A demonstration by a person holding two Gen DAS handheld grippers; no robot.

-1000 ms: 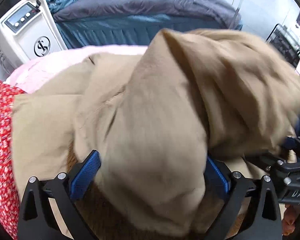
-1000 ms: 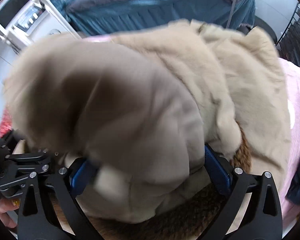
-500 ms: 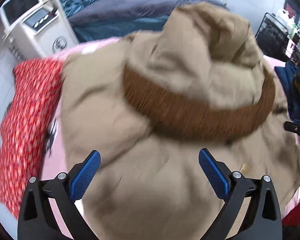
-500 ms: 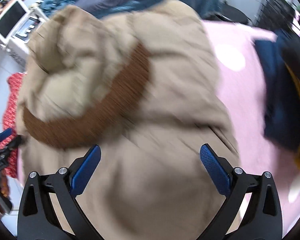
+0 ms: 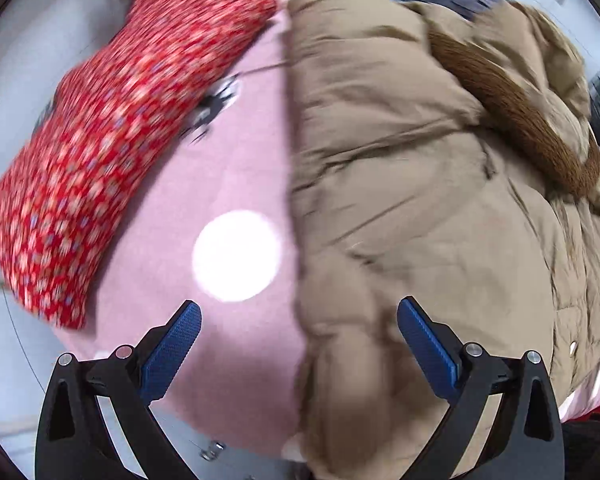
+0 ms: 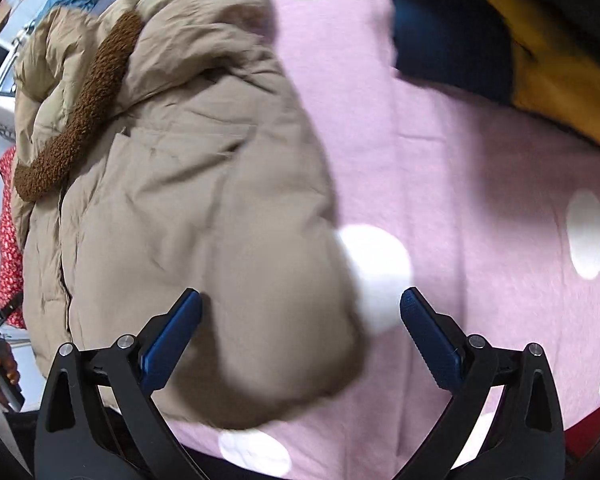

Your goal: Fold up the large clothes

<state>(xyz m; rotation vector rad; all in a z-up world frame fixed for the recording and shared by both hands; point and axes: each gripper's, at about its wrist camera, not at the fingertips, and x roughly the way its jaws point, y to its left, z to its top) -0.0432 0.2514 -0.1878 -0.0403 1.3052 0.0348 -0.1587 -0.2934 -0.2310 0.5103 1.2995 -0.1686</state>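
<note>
A tan padded coat (image 5: 428,208) with a brown fleece hood trim (image 5: 512,108) lies on a pink sheet with white dots (image 5: 236,184). It also shows in the right wrist view (image 6: 188,200), with the trim (image 6: 88,108) at the upper left. My left gripper (image 5: 298,316) is open and empty, hovering over the coat's left edge. My right gripper (image 6: 300,304) is open and empty, hovering over the coat's near right corner where it meets the sheet (image 6: 480,208).
A red flowered garment (image 5: 112,132) lies left of the coat, and shows in the right wrist view (image 6: 8,240). Dark blue and mustard clothes (image 6: 500,32) are piled at the far right. The sheet's near edge (image 6: 340,456) drops off below.
Both grippers have let go of the hood, which now lies flat on the coat. They have pulled back and apart, the left toward the coat's left edge, the right toward its right corner.
</note>
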